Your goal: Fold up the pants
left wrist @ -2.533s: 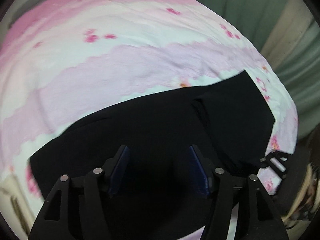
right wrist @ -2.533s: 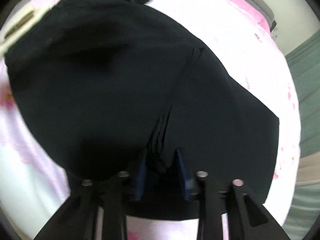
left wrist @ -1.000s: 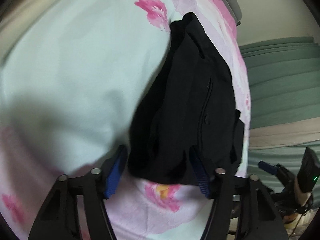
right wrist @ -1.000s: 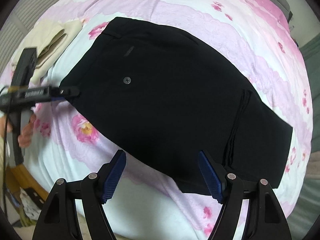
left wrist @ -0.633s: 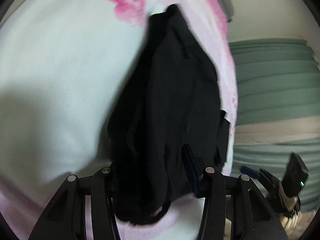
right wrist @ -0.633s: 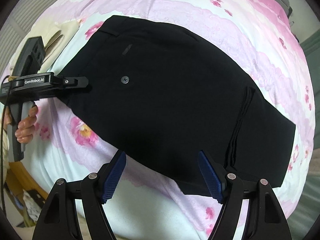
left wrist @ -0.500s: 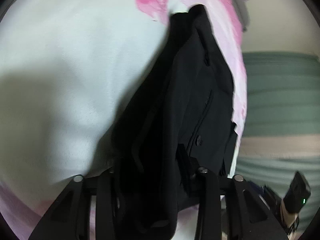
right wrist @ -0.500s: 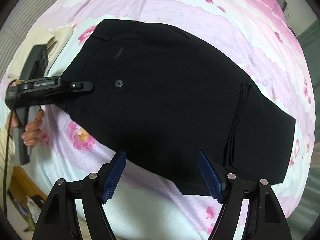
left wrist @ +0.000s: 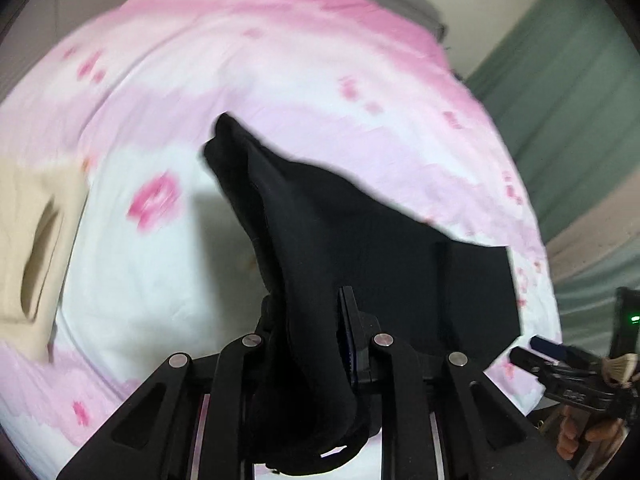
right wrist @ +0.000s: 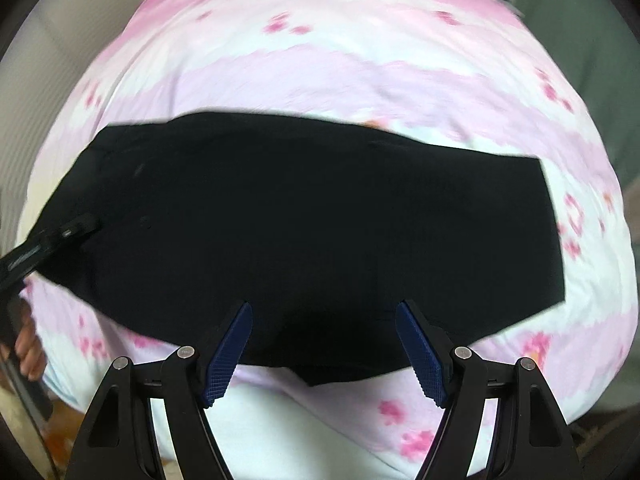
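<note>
Black pants [right wrist: 312, 232] on a pink floral bed [right wrist: 340, 64] are clamped at one end by the left claw [left wrist: 308, 340]; the right claw [right wrist: 324, 344] is held apart above them.

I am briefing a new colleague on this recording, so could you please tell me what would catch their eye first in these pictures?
The black pants dominate, spread dark across the middle of the pink flowered bedsheet. In the left wrist view the left gripper is shut on a bunched end of the pants, lifting it off the sheet. In the right wrist view the right gripper hangs open over the pants' near edge, gripping nothing.
</note>
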The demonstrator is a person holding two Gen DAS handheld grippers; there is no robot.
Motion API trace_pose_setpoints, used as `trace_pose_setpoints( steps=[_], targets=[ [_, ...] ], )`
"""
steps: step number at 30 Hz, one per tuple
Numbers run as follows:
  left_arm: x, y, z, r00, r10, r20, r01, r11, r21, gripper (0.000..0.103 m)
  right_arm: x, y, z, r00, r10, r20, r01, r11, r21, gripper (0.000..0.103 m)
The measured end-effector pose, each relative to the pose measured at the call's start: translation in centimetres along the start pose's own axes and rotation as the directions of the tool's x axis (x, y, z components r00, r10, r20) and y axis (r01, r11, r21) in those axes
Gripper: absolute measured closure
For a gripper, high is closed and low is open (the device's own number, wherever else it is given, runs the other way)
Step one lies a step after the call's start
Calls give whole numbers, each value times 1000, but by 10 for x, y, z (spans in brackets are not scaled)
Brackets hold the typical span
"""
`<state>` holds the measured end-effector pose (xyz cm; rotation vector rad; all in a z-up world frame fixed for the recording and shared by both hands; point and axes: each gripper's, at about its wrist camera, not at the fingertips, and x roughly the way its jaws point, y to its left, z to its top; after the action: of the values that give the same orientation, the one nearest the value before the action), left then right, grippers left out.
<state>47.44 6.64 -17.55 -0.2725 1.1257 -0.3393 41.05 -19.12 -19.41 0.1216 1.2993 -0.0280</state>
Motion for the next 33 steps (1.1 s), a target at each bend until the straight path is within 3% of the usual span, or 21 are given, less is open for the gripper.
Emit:
trace_pose_setpoints(
  steps=[9, 15, 18, 23, 27, 30, 33],
  targets=[
    [-22, -142, 27, 997, -28, 66, 17, 986, 165, 82, -62, -121, -25, 988, 28, 150, -61, 974, 218, 28],
    [10, -250, 27, 999, 15, 40, -25, 963, 269, 82, -101, -190, -46, 971, 32, 237, -101, 953, 287, 28],
    [48, -297, 21, 1000, 30, 0, -29, 955, 296, 82, -114, -230, -56, 964, 24, 264, -109, 943, 313, 28],
    [119, -348, 2, 992, 49, -113, -14, 957, 290, 85, -112, -284, -69, 968, -3, 252, -89, 931, 354, 28],
    [173, -380, -23, 972, 109, -207, -41, 951, 307, 85, -104, -326, -85, 976, -6, 216, -80, 918, 389, 28],
    [189, -405, -40, 966, 150, -211, -68, 933, 353, 85, -95, -349, -95, 982, -12, 186, -65, 913, 402, 28],
    [189, -432, -47, 972, 144, -184, -60, 915, 398, 85, -87, -369, -105, 987, -12, 160, -58, 904, 424, 29]
  ],
)
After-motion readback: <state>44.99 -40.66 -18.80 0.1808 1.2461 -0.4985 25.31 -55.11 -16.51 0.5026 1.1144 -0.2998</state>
